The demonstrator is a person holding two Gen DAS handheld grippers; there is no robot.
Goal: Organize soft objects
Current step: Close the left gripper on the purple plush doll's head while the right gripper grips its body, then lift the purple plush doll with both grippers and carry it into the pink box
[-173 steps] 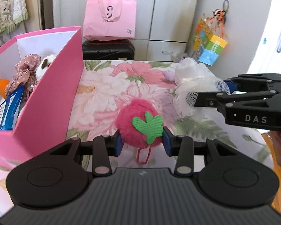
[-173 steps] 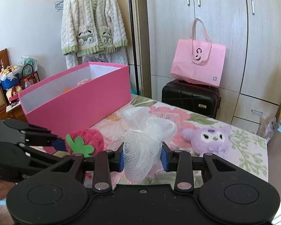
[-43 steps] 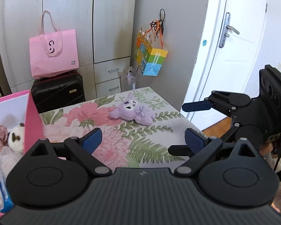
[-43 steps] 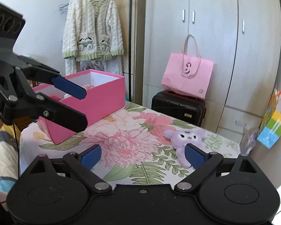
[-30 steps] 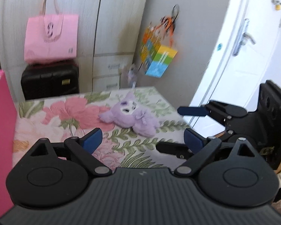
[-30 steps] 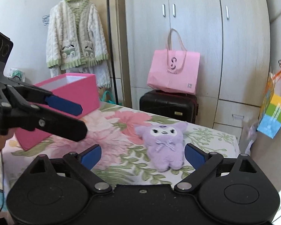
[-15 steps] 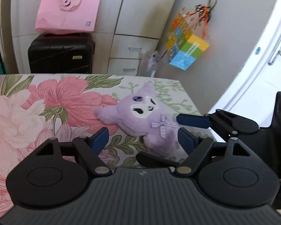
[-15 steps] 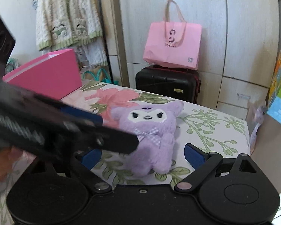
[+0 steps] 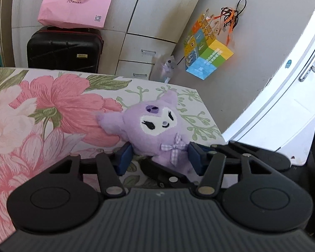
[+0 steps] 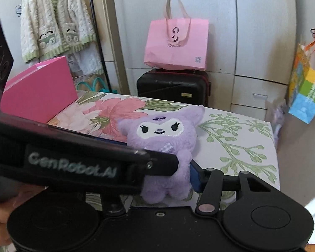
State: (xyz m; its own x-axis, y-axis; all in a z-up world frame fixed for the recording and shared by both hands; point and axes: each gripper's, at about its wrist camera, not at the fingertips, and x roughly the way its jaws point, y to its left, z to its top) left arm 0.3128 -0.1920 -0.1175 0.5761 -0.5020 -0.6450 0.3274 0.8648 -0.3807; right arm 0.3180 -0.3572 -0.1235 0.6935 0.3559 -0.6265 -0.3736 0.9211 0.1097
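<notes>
Purple plush toy (image 9: 155, 126) lies face up on the floral-cloth bench (image 9: 52, 109), near its far right corner, well apart from the pink box (image 10: 40, 90) at the left end.

Left gripper (image 9: 159, 158): jaws have just been closing, now partway shut, the toy's lower body between them. Blue pads (image 9: 124, 159) sit against the fur on both sides, just below the checked bow; looks like a grip on the toy's middle. From the right wrist view this gripper crosses the frame from the left, black finger labelled "GenRobot.AI", tip against the toy's left flank.

Right gripper (image 10: 170, 178): jaws have also just been closing, partway shut around the same toy lower down, near the legs. The right blue pad touches the fur; the left pad is hidden behind the left gripper's finger, so contact on that side cannot be told. In the left wrist view its black fingers reach in from the right, under and beside the toy.

A person's hand (image 10: 2, 210) shows at the lower left edge of the right wrist view.

Background: pink shopping bag (image 10: 176, 44) on top of a black suitcase (image 10: 172, 88) against the wardrobe, a cream cardigan (image 10: 56, 23) hanging at left, a colourful gift bag (image 9: 208, 61) hanging on the wall at right.
</notes>
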